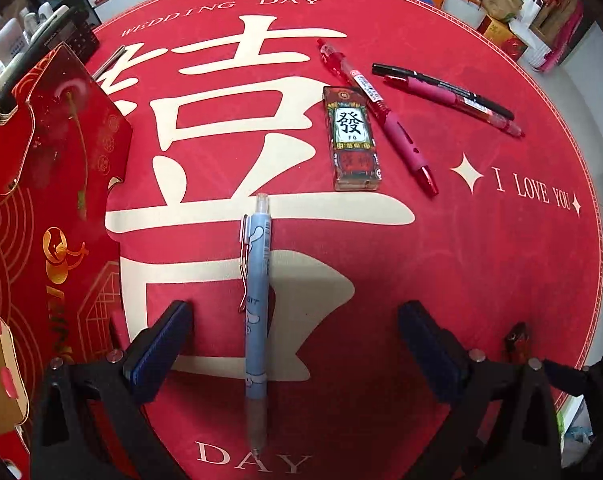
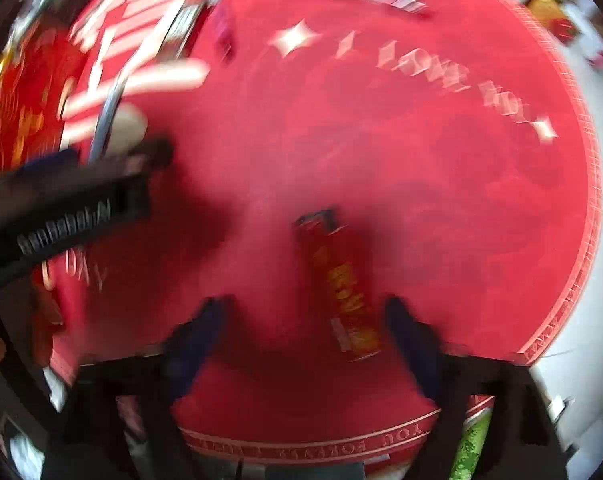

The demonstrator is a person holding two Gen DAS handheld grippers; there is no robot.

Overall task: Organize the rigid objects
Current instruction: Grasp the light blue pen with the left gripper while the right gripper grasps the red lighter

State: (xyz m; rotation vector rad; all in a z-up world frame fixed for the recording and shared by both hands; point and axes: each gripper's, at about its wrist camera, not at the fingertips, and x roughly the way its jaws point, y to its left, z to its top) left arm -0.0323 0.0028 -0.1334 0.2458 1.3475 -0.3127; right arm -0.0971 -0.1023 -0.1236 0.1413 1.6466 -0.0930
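My left gripper [image 1: 295, 344] stands wide open, gripping nothing; the blue pen [image 1: 256, 320] lies between its fingers on the red mat [image 1: 481, 248]. My right gripper [image 2: 305, 344], blurred, is open around a red lighter [image 2: 341, 292]. A mahjong-print lighter [image 1: 352, 138] lies farther off.

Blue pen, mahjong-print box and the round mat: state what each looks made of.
Blue pen: matte plastic, with a shiny, probably metal clip. Mahjong-print box: glossy, likely clear plastic; its edges catch light. Round mat: soft, felt-like fabric, no glare.
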